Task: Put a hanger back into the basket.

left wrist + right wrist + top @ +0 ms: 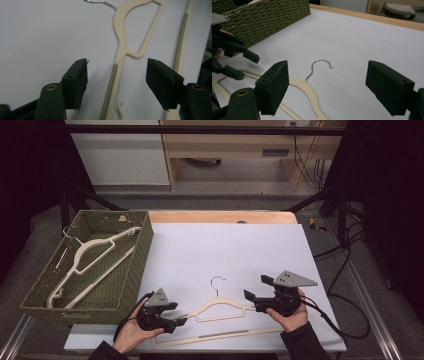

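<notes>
White table (225,245) holds a cream hanger (220,307) near the front edge. Left gripper (117,75) straddles its arm, jaws open, not touching. Right gripper (327,87) is open. Closing off-centre could skid the hanger away.

A recording lab — a white-covered worktop (225,250) sits inside a black metal frame (200,130), loose cables (345,255) trailing across grey carpet, with pale wooden furniture (235,150) and a white cabinet (120,155) behind.
</notes>
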`<action>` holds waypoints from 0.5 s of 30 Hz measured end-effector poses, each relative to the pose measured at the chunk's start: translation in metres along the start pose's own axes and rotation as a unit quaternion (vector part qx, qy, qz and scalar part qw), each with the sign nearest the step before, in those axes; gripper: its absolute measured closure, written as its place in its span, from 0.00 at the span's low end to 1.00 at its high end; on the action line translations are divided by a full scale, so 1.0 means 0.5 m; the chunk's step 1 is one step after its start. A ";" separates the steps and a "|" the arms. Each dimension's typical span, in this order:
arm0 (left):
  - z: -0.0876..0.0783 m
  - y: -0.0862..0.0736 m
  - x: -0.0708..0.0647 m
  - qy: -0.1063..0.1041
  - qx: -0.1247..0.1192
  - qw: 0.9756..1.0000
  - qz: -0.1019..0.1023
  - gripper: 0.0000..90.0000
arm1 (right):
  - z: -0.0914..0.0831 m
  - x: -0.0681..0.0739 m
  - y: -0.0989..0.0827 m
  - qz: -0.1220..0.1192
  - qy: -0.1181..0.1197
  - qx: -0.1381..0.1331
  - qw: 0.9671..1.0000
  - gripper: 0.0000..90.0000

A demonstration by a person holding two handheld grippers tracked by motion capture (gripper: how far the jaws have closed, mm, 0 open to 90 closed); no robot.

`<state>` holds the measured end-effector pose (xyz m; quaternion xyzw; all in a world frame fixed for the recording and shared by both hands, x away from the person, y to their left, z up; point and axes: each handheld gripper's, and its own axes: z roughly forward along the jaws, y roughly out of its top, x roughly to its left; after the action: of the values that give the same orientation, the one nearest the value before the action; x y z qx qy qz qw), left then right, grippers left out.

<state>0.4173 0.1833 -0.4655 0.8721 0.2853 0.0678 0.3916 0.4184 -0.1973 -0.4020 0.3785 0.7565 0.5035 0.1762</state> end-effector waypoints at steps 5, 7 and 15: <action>0.007 -0.003 -0.003 0.007 0.033 0.999 0.031 0.43 | -0.001 -0.002 0.001 0.001 -0.001 -0.002 1.000 0.21; 0.013 -0.004 -0.007 0.013 0.042 0.998 0.045 0.44 | -0.002 -0.002 0.001 0.003 -0.001 -0.003 1.000 0.21; 0.012 -0.003 -0.006 0.018 0.056 0.997 0.045 0.54 | -0.002 -0.003 0.001 0.003 -0.005 -0.001 1.000 0.22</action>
<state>0.4159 0.1786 -0.4703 0.9034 0.2561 0.0844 0.3333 0.4191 -0.1990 -0.4016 0.3831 0.7537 0.5033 0.1785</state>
